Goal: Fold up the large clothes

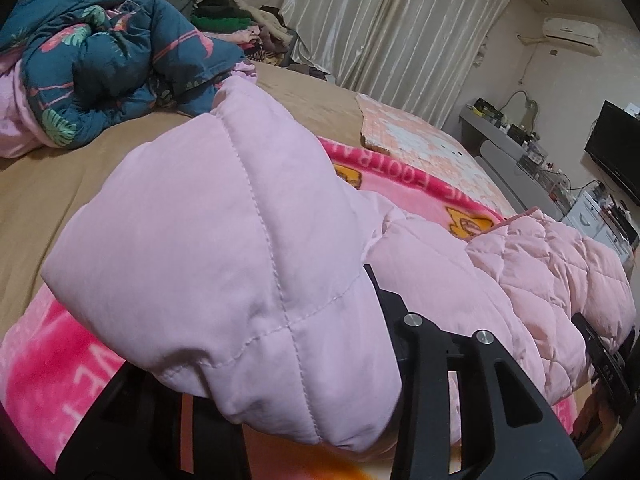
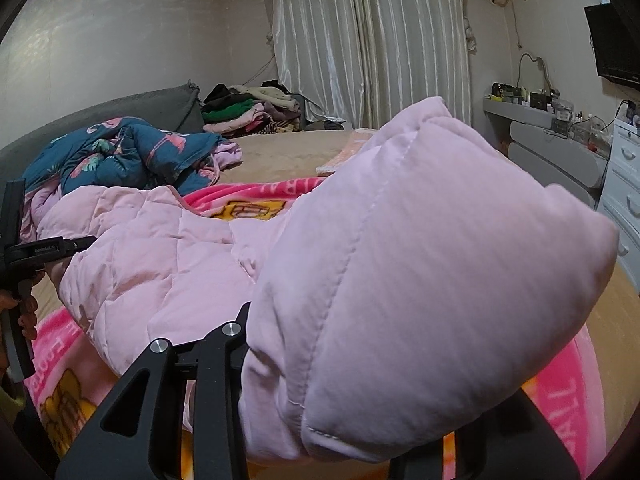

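Note:
A pale pink quilted puffer jacket (image 1: 224, 248) hangs between both grippers above a bright pink cartoon blanket (image 1: 36, 344) on the bed. My left gripper (image 1: 320, 412) is shut on one puffy end of the jacket, which hides its fingertips. My right gripper (image 2: 320, 400) is shut on the other puffy end (image 2: 420, 280), fingertips also hidden. The quilted middle (image 2: 160, 256) sags toward the blanket. The left gripper shows in the right wrist view (image 2: 36, 252), and the right gripper shows at the right edge of the left wrist view (image 1: 604, 356).
A dark blue flamingo-print duvet (image 1: 100, 64) lies bunched at the head of the tan bed (image 1: 60, 176). A pile of clothes (image 2: 248, 114) sits by the curtains (image 2: 368, 40). A grey shelf (image 2: 552, 148), white drawers (image 2: 624, 184) and a TV (image 1: 616, 156) line the right wall.

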`<state>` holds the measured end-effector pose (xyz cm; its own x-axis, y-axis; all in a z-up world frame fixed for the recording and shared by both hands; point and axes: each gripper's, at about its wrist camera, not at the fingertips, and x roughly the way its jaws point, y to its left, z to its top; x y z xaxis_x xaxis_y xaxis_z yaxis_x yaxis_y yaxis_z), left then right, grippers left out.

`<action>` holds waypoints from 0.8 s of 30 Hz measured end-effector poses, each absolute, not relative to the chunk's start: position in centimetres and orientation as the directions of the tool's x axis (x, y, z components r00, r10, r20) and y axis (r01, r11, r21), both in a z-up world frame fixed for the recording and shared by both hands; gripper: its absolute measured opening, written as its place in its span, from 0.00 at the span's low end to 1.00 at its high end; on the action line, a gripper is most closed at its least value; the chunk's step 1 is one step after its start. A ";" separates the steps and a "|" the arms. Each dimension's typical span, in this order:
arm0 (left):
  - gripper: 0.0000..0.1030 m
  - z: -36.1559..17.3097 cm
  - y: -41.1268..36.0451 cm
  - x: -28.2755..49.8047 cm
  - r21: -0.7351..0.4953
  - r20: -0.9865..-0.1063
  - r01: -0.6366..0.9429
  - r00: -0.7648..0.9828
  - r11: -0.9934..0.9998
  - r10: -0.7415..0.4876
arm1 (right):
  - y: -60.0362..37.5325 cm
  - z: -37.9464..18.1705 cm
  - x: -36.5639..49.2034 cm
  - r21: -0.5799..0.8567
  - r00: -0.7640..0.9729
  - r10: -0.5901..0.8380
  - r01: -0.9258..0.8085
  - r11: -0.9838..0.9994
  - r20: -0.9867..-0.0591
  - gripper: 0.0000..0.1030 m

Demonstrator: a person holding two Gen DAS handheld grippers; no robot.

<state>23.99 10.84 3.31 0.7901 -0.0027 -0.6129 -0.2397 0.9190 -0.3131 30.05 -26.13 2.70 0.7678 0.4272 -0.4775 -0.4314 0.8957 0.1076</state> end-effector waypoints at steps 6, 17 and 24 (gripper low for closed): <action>0.29 2.9 11.4 22.1 -0.320 -0.612 -0.239 0.791 0.917 -0.008 | -26.0 2.7 28.3 0.097 0.766 0.425 -0.436 0.895 -0.482 0.33; 0.30 1.9 12.2 19.0 -0.328 -0.615 -0.240 0.788 0.914 -0.014 | -24.7 2.7 24.9 0.067 0.765 0.408 -0.435 0.898 -0.499 0.33; 0.31 1.4 13.1 17.9 -0.326 -0.626 -0.234 0.780 0.916 -0.023 | -24.6 2.4 23.3 0.050 0.760 0.392 -0.431 0.901 -0.519 0.33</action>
<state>17.93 13.11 1.40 0.7796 -0.0233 -0.6258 -0.2342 0.9160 -0.3258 23.32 -24.64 2.35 0.7595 0.3918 -0.5192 -0.4305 0.9012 0.0503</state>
